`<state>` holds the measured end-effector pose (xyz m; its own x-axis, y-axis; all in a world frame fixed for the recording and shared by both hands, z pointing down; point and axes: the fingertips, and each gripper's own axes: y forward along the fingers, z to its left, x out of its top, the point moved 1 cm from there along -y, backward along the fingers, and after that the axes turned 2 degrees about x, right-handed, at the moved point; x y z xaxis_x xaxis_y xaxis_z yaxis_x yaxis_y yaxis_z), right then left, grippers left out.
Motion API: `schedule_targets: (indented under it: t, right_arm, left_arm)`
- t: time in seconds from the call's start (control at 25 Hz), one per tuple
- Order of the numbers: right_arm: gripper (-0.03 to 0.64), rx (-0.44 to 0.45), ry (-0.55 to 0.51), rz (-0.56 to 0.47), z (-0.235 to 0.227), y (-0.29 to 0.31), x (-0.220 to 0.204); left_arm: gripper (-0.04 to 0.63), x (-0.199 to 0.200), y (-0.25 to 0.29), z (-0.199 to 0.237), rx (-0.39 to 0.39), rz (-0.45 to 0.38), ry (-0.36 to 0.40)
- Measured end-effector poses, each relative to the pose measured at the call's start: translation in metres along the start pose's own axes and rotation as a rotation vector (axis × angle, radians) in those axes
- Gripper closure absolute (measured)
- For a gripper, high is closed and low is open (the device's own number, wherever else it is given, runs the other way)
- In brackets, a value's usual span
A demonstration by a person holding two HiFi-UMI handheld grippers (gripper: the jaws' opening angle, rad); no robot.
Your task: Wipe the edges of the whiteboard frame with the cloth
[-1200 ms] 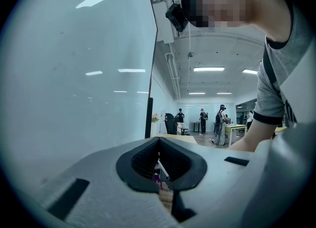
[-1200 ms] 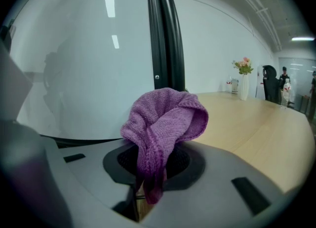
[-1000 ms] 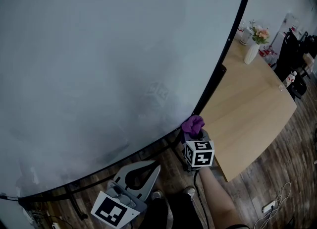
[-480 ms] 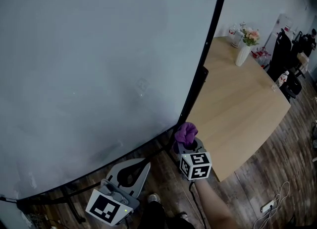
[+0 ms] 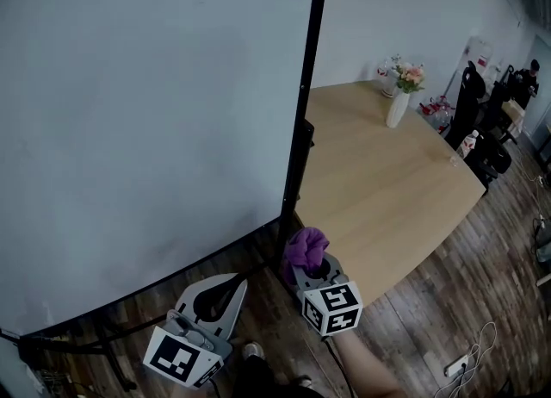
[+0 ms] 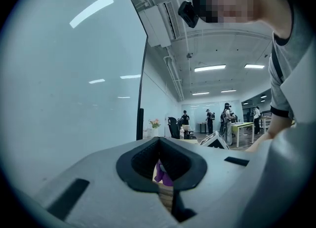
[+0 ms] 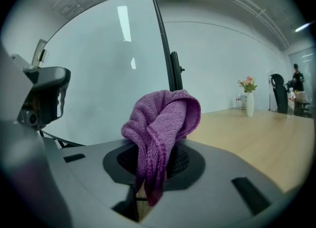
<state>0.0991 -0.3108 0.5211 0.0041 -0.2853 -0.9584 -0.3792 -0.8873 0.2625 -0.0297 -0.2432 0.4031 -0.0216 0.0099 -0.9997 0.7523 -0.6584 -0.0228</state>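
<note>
The whiteboard [image 5: 146, 112] fills the left of the head view. Its black frame [image 5: 303, 112] runs down the right side to a lower corner. A bunched purple cloth [image 5: 303, 247] sits just below that corner, and my right gripper [image 5: 310, 265] is shut on it. In the right gripper view the cloth [image 7: 163, 118] stands up out of the jaws of the right gripper [image 7: 157, 145], with the frame [image 7: 160, 39] behind it. My left gripper [image 5: 237, 284] hangs lower left, below the board's bottom edge. It is shut and empty [image 6: 159, 140].
A wooden table [image 5: 387, 181] stands right of the board, with a white vase of flowers [image 5: 398, 103] at its far end. Chairs and people are beyond it at far right. The board's black stand legs [image 5: 103, 327] and a floor cable [image 5: 469, 357] lie below.
The view has swung, so the board's right edge now looks upright. The right gripper and cloth sit slightly farther below the frame's lower corner. The left gripper keeps its place.
</note>
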Motion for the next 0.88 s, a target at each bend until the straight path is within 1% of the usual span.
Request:
schedule_targets:
  t: [0.36, 0.6, 0.88]
  right_arm:
    - [0.534, 0.096, -0.050, -0.068, 0.027, -0.076, 0.035]
    - [0.532, 0.150, -0.104, -0.112, 0.050, -0.120, 0.056]
    - [0.532, 0.212, -0.141, -0.162, 0.075, -0.166, 0.070]
  left_arm:
    - [0.580, 0.019, -0.025, -0.046, 0.070, -0.025, 0.029]
    - [0.580, 0.036, -0.054, -0.069, 0.138, -0.045, 0.052]
    - [0.580, 0.049, -0.089, -0.096, 0.214, -0.069, 0.078]
